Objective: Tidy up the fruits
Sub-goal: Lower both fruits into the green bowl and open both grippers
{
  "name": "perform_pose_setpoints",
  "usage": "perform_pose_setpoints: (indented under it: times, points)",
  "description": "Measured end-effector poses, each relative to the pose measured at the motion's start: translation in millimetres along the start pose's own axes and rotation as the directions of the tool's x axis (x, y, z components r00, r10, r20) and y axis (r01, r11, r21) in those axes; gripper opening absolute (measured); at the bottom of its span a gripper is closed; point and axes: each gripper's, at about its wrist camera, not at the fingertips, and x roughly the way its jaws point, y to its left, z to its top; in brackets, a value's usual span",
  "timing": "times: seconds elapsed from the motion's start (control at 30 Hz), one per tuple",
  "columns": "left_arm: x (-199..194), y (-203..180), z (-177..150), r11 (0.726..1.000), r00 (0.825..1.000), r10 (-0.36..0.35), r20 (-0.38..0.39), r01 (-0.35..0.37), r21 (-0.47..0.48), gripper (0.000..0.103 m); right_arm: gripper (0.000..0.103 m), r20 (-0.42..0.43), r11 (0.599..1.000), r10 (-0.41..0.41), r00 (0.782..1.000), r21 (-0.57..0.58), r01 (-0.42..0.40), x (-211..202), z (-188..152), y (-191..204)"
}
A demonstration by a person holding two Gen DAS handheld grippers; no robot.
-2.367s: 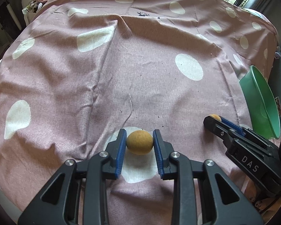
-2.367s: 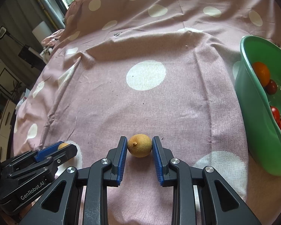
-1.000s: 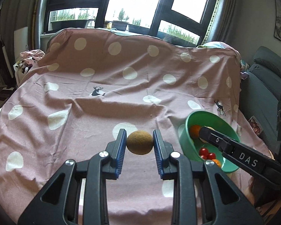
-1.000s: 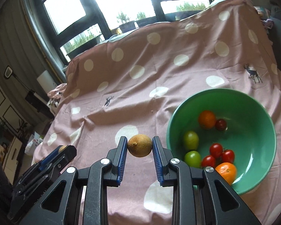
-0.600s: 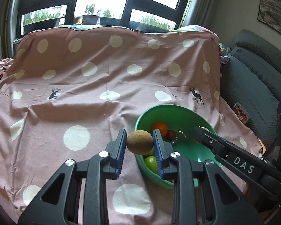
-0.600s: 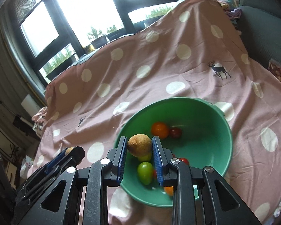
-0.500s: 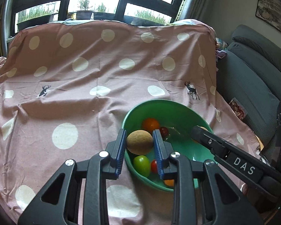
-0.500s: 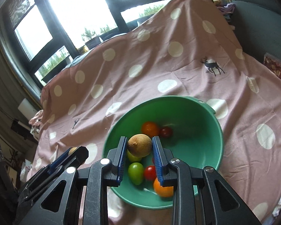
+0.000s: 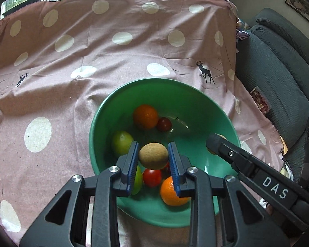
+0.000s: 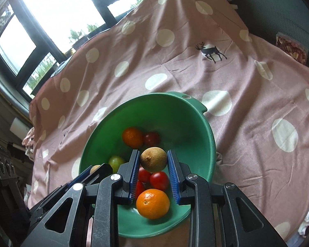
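A green bowl [image 9: 197, 103] [image 10: 197, 123] sits on the pink dotted cloth and holds oranges [image 9: 145, 116], green fruits [image 9: 121, 144] and red tomatoes [image 10: 159, 180]. My left gripper [image 9: 153, 158] is shut on a tan round fruit [image 9: 153, 158] and holds it above the bowl. My right gripper [image 10: 153, 161] is shut on a yellow-brown lemon-like fruit [image 10: 153, 161], also above the bowl. Each gripper shows at the side of the other's view, over the bowl's rim.
The pink cloth [image 9: 51, 72] with white dots and deer prints covers the whole surface. A grey sofa [image 9: 278, 51] stands to the right. Windows [image 10: 51, 10] lie behind the far edge.
Both grippers have lifted their fruits off the cloth and carried them right, over the bowl. In the last half second both have come closer to the bowl's inside.
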Motion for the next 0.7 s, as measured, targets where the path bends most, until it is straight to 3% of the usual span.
perform_pose_setpoints:
  times: [0.4,0.7]
  points:
    - [17,1,0,1.000,0.999,0.022,-0.048,-0.022,0.002,0.029,0.029,-0.037,1.000,-0.023,0.999,0.008,0.024,12,0,-5]
    - [19,-1,0,0.998,0.997,0.067,-0.039,-0.066,0.022,0.029,0.029,-0.040,1.000,-0.023,0.999,0.007,0.023,14,1,-4]
